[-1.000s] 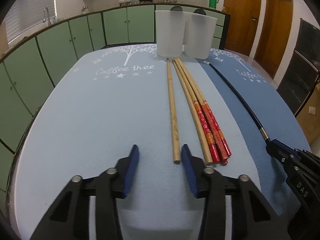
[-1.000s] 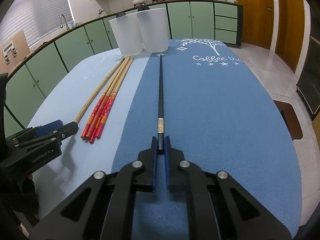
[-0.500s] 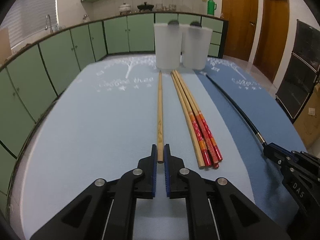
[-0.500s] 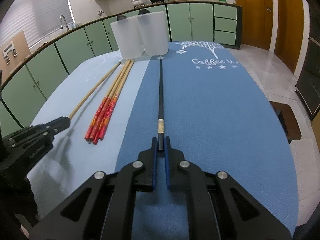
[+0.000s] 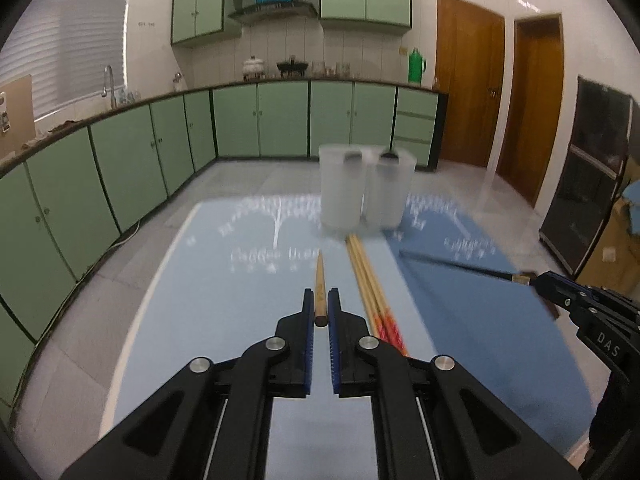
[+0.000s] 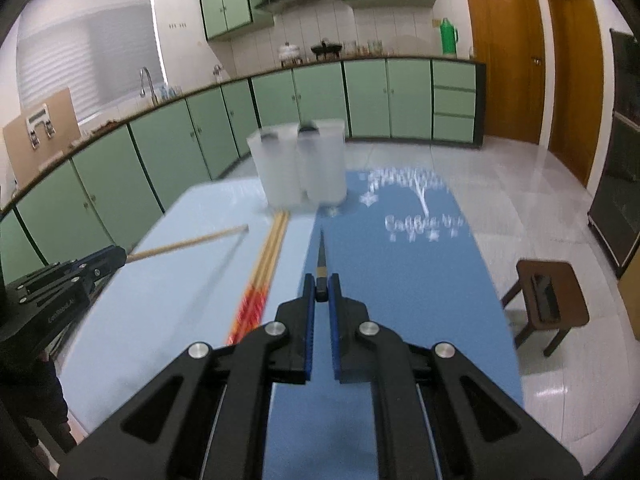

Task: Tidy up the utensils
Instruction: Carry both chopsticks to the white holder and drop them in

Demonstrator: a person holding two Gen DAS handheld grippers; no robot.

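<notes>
My left gripper (image 5: 320, 312) is shut on the near end of a plain wooden chopstick (image 5: 319, 284), lifted off the light blue mat and pointing toward the cups. My right gripper (image 6: 321, 294) is shut on the end of a black chopstick (image 6: 321, 258) with a gold band, also raised above the dark blue mat. Several red-handled bamboo chopsticks (image 5: 370, 284) lie on the table between the two. Two translucent white cups (image 5: 362, 190) stand side by side at the far end. In the right wrist view the left gripper (image 6: 118, 258) shows with the wooden chopstick (image 6: 188, 243).
The table (image 5: 208, 300) carries a light blue mat on the left and a dark blue mat (image 6: 400, 272) on the right. A brown stool (image 6: 546, 298) stands on the floor to the right. Green cabinets (image 5: 160, 152) line the far walls.
The left gripper closed on the wooden chopstick. Both grippers then rose with their chopsticks, lifting them off the mats and tilting the views up toward the kitchen.
</notes>
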